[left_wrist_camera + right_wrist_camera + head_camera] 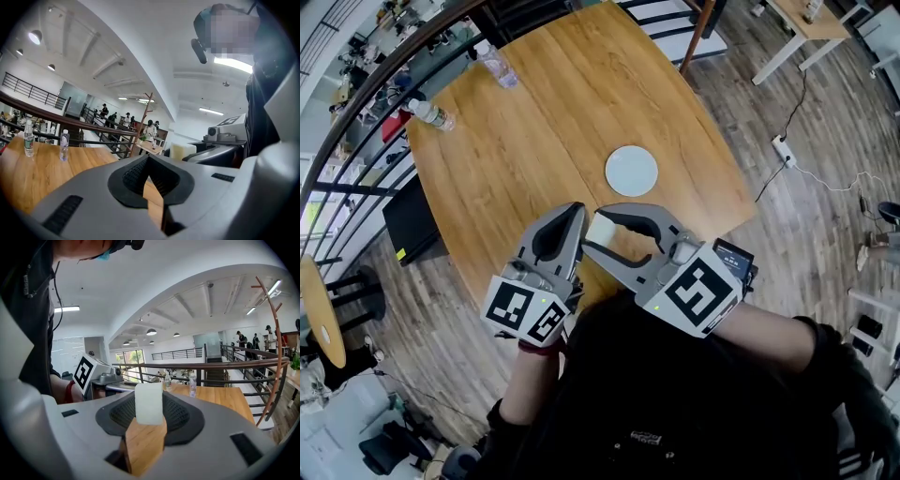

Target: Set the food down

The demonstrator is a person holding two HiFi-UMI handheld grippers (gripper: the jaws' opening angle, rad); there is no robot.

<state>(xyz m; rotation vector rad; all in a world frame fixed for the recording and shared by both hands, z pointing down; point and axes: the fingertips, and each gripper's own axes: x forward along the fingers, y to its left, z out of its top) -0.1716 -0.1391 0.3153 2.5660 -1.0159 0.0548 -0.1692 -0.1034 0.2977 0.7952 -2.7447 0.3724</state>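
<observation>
A pale cream block of food (606, 228) sits pinched between the jaws of my right gripper (594, 231), which is shut on it above the near edge of the wooden table (534, 141). In the right gripper view the food block (149, 399) stands upright between the jaws of the right gripper (149, 409). A white round plate (631, 170) lies on the table just beyond the grippers. My left gripper (576, 214) hangs close beside the right one, its jaws shut on nothing. In the left gripper view the tips of the left gripper (149, 158) meet, and the food block (183, 151) shows at the right.
Two plastic water bottles (431, 114) (499, 66) stand at the table's far left edge, by a dark railing (366, 103). A black flat object (411, 220) leans below the left side. A power strip (783, 150) and cable lie on the floor at right.
</observation>
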